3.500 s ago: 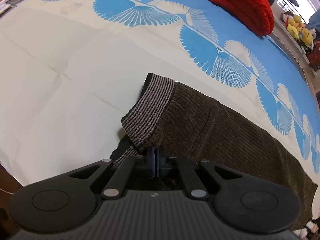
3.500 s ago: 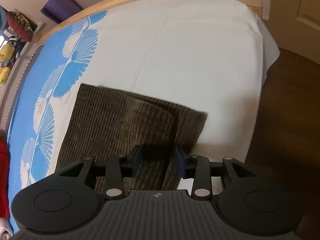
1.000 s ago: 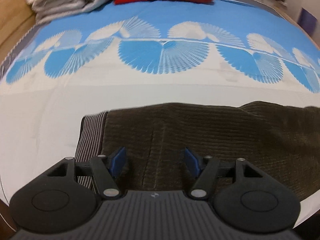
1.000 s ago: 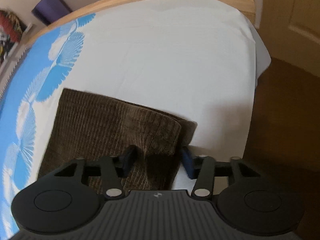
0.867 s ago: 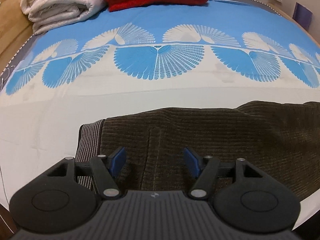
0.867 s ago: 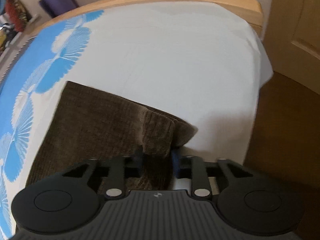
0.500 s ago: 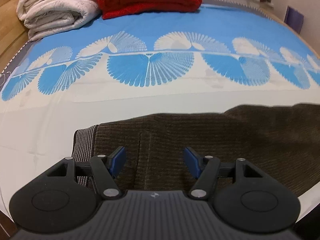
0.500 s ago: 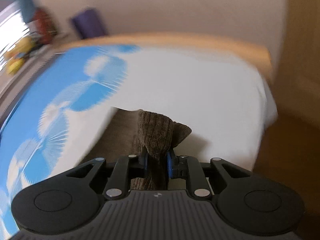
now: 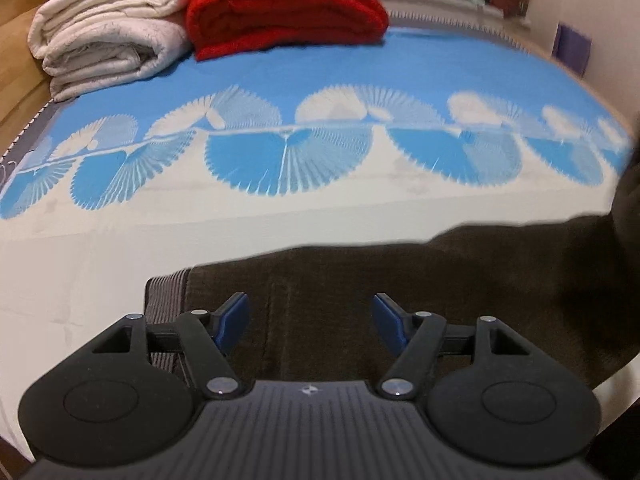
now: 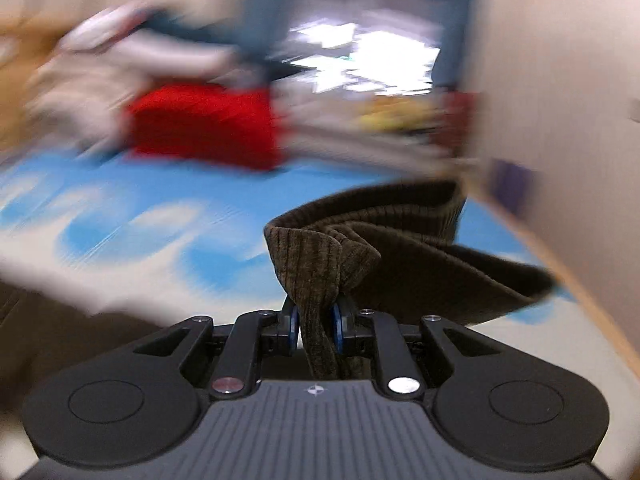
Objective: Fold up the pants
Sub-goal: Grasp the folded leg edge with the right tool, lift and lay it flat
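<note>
Dark brown corduroy pants (image 9: 400, 280) lie on the bed, their striped grey waistband (image 9: 166, 292) at the left. My left gripper (image 9: 310, 316) is open and empty, hovering over the waist end. My right gripper (image 10: 316, 320) is shut on the leg end of the pants (image 10: 316, 264) and holds it lifted off the bed; the cloth hangs in a loop behind it. In the left wrist view the lifted end rises at the far right (image 9: 626, 208). The right wrist view is blurred.
The bed cover (image 9: 280, 80) is blue with white fan shapes and white near me. A folded red blanket (image 9: 280, 4) and folded cream blankets (image 9: 108, 28) lie at the far side. A wooden bed edge (image 10: 592, 292) runs at the right.
My right gripper closed on the leg end and lifted it, swinging toward the waist end. My left gripper let go of the waistband earlier and stays open above it.
</note>
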The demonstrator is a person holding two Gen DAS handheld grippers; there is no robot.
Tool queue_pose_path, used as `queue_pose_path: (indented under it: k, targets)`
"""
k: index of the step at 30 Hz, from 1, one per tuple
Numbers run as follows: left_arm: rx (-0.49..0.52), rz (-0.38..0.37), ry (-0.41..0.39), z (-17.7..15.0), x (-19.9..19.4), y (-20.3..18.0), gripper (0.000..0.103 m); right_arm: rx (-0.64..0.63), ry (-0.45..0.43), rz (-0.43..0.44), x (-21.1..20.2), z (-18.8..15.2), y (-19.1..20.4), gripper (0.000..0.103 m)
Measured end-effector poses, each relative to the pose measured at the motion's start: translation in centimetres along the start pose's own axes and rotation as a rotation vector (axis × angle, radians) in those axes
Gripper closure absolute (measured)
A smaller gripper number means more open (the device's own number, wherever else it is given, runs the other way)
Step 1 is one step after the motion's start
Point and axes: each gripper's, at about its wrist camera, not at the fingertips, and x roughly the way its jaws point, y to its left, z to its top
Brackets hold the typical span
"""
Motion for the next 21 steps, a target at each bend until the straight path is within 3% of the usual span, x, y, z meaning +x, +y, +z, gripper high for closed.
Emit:
queue_pose_path:
  k: [4,7,11,16,21]
  targets:
    - [0.006,0.031,0.041,-0.5,0.7,0.1,0.029,-0.215,0.299,0.205,3.4,-4.1,5.1,0.08]
    - [0.012,0.039,0.051,-0.7,0.8,0.2,0.028,-0.26,0.247,0.236,2.1,-4.5,5.0,0.074]
    - [0.022,0.058,0.056,-0.7,1.0,0.1,0.027,-0.115,0.202,0.308,0.4,-3.4,2.8,0.052]
    - [0.025,0.062,0.064,-0.4,1.3,-0.5,0.027,-0.05,0.213,0.306,2.1,-2.6,2.0,0.046]
    - [0.052,0.058,0.062,-0.3,1.3,-1.6,0.026,-0.103,0.26,0.3,4.9,-3.5,3.9,0.046]
